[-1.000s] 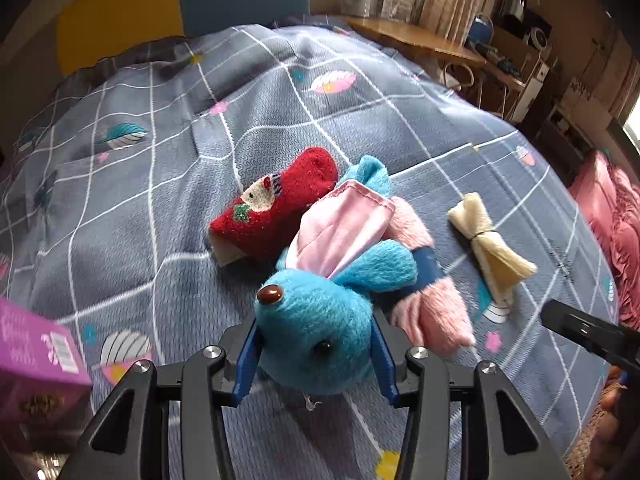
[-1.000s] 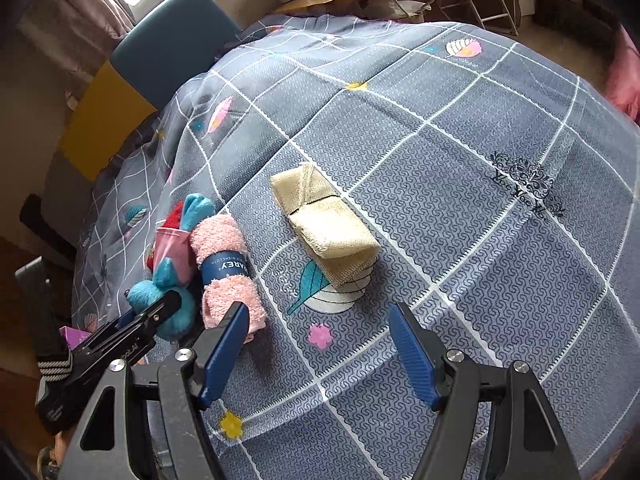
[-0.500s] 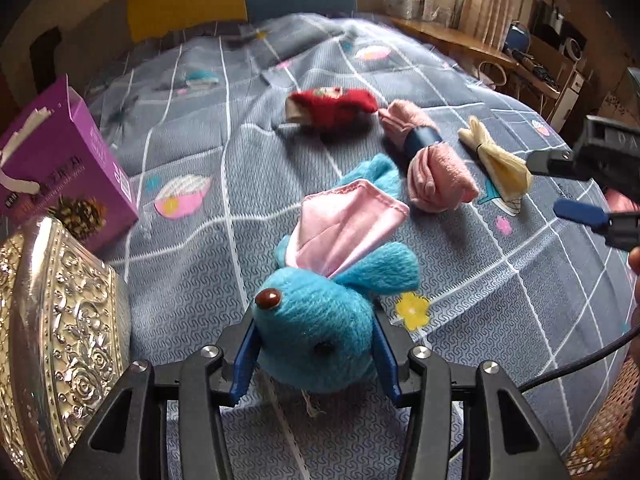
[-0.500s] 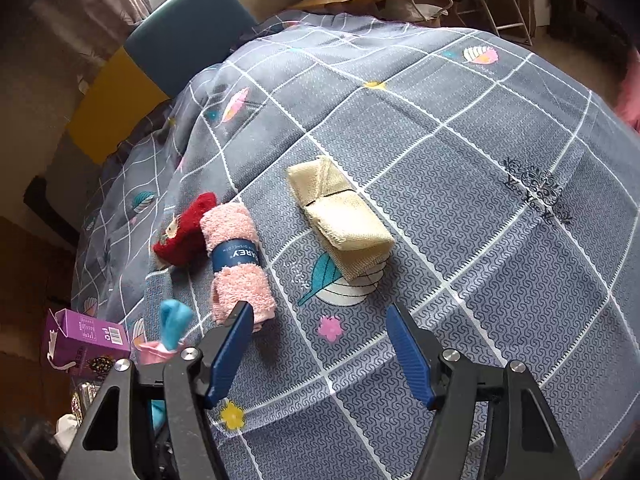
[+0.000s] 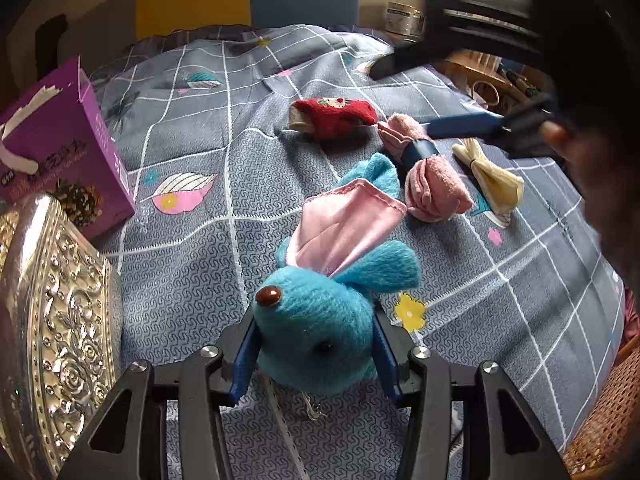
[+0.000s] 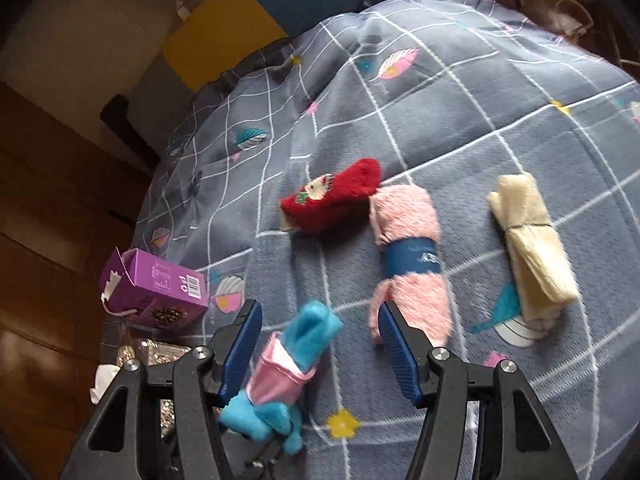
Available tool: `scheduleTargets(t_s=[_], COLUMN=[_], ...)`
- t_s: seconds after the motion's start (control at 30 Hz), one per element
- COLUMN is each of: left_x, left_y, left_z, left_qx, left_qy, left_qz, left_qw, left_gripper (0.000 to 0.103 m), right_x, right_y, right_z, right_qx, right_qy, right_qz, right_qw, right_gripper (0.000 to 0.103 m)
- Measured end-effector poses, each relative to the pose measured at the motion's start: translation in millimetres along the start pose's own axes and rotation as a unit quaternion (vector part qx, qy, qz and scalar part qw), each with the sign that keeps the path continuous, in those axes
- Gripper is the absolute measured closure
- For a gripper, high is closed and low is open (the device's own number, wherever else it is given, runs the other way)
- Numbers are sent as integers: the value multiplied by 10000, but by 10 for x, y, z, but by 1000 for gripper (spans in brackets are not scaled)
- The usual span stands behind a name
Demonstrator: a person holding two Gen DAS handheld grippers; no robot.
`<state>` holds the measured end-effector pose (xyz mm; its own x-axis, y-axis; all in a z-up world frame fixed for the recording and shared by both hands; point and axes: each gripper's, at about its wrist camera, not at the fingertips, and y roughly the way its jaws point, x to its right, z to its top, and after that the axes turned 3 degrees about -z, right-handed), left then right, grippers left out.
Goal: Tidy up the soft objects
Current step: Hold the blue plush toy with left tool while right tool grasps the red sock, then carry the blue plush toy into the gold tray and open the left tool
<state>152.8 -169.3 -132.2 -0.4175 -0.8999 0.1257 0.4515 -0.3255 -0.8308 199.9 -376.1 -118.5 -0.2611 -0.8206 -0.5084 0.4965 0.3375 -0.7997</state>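
My left gripper [image 5: 314, 344] is shut on the head of a blue plush toy [image 5: 320, 320] with a pink satin ear, near the bed's front edge. Farther back on the grey-blue bedspread [image 5: 192, 264] lie a red sock [image 5: 332, 118], a pink rolled towel [image 5: 432, 176] with a blue band, and a cream folded cloth [image 5: 492, 176]. My right gripper [image 6: 320, 336] hovers over the bed with its jaws closing and nothing pressed between them. The plush toy's ear [image 6: 312, 332] shows below it. The pink towel [image 6: 408, 256] lies just beyond its right finger, the red sock [image 6: 332, 200] farther back and the cream cloth [image 6: 528, 240] to the right.
A purple carton [image 5: 60, 152] stands at the left edge of the bed, with an embossed silver tin [image 5: 52, 320] in front of it. A blue and yellow headboard [image 6: 260, 20] is behind the bed. A wooden desk [image 5: 480, 76] stands at the far right.
The left gripper carried the plush toy back toward the near edge, beside the carton and tin, then held still. The right gripper swung left over the towel and sock, its jaws narrowing.
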Motion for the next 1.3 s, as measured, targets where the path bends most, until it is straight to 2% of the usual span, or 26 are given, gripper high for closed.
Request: scheduleTargets(t_s=[0.13, 0.3, 0.43, 0.47, 0.5, 0.53, 0.6, 0.67, 0.83, 1.0, 1.1, 1.2, 1.3], left_x=[-36, -70, -64, -66, -68, -69, -72, -81, -52, -50, -51, -51, -47], left_y=[-7, -8, -9, -8, -8, -9, -10, -5, -5, 8, 37, 35, -28], left_z=[-13, -13, -12, -10, -10, -9, -10, -10, -42, 4, 88, 195, 339], left_qx=[30, 50, 43, 34, 30, 22, 22, 32, 122, 54, -42, -167, -140], left_qy=[-57, -151, -144, -143, -145, -157, -169, -184, -105, -173, -254, -305, -273], left_qz=[-82, -160, -172, -179, -184, -187, -185, -185, -125, -113, -85, -56, -52], left_qw=[9999, 9997, 9997, 9997, 9997, 9997, 9997, 9997, 9998, 9998, 9996, 9994, 9995], left_gripper=[53, 53, 53, 53, 53, 53, 53, 53, 53, 53, 53, 54, 54], right_x=[-18, 65, 24, -9, -51, -99, -176, -191, -326, -107, 150, 401, 526], right_y=[478, 925, 1103, 1133, 1156, 1179, 1163, 1015, 370, -182, -240, -71, -24], right_z=[358, 633, 755, 778, 793, 801, 793, 780, 531, -41, -431, -688, -782], right_qx=[-355, -530, -477, -446, -404, -395, -360, -262, -8, -363, -701, -1024, -957], right_qy=[453, 981, 844, 739, 569, 344, 22, -210, -1307, -2025, -2026, -1775, -1621], right_qz=[5, -508, -829, -924, -1012, -1110, -1306, -1212, -1079, -1275, -1569, -1743, -1805], right_qw=[9983, 9925, 9918, 9920, 9924, 9924, 9908, 9921, 9855, 9703, 9641, 9631, 9654], right_gripper=[34, 33, 33, 37, 50, 57, 78, 84, 84, 84, 84, 84, 84])
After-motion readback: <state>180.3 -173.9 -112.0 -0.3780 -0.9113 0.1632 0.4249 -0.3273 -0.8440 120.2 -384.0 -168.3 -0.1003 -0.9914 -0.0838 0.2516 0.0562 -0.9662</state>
